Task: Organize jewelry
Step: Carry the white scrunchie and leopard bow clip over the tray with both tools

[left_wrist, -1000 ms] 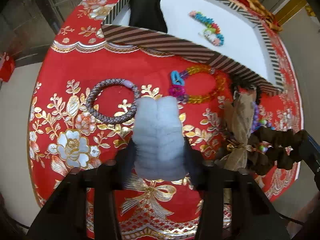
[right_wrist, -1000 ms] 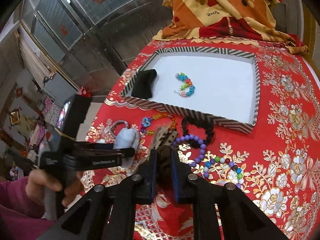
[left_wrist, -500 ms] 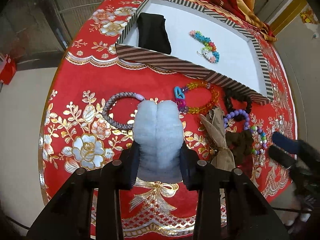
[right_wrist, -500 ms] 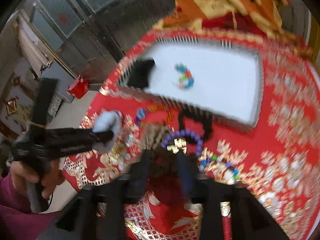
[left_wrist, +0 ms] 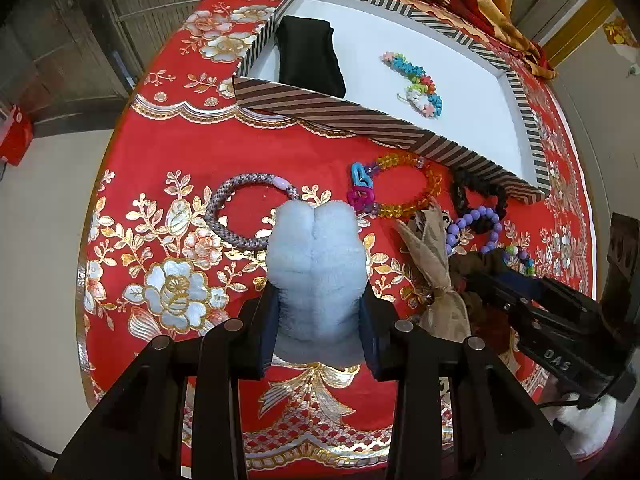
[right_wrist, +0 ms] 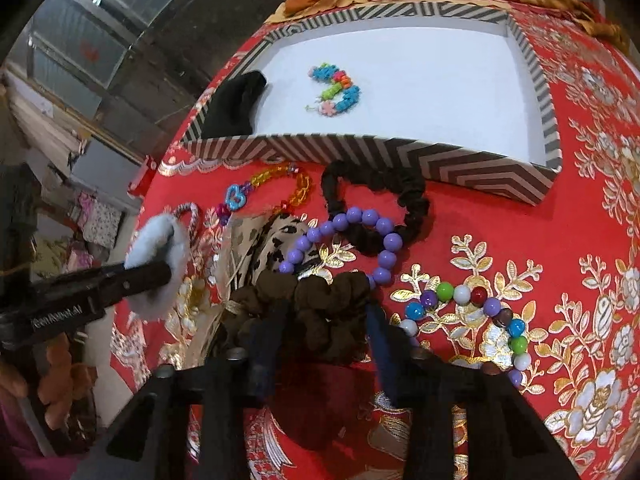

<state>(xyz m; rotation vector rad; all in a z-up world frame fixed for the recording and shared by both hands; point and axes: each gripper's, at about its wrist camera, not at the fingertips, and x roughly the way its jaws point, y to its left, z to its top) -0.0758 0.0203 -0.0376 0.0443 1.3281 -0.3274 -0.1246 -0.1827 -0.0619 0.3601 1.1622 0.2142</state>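
My left gripper (left_wrist: 318, 312) pinches one fluffy pale-blue scrunchie (left_wrist: 316, 264), held just above the red, gold-embroidered tablecloth (left_wrist: 160, 152). My right gripper (right_wrist: 320, 328) has its fingers spread around one crinkled brown fabric scrunchie (right_wrist: 320, 300); I cannot tell whether they press it. One striped cardboard tray (left_wrist: 360, 114) sits at the far side, holding two things: a black soft pouch (left_wrist: 310, 56) at its left and a bracelet of small coloured flower beads (left_wrist: 416, 84). On the cloth near the tray lie one grey braided bracelet (left_wrist: 240, 216), one amber bead bracelet (left_wrist: 404, 190), one black ruffled scrunchie (right_wrist: 376, 200), one purple round-bead bracelet (right_wrist: 344, 240), one multicoloured bead bracelet (right_wrist: 472, 320).
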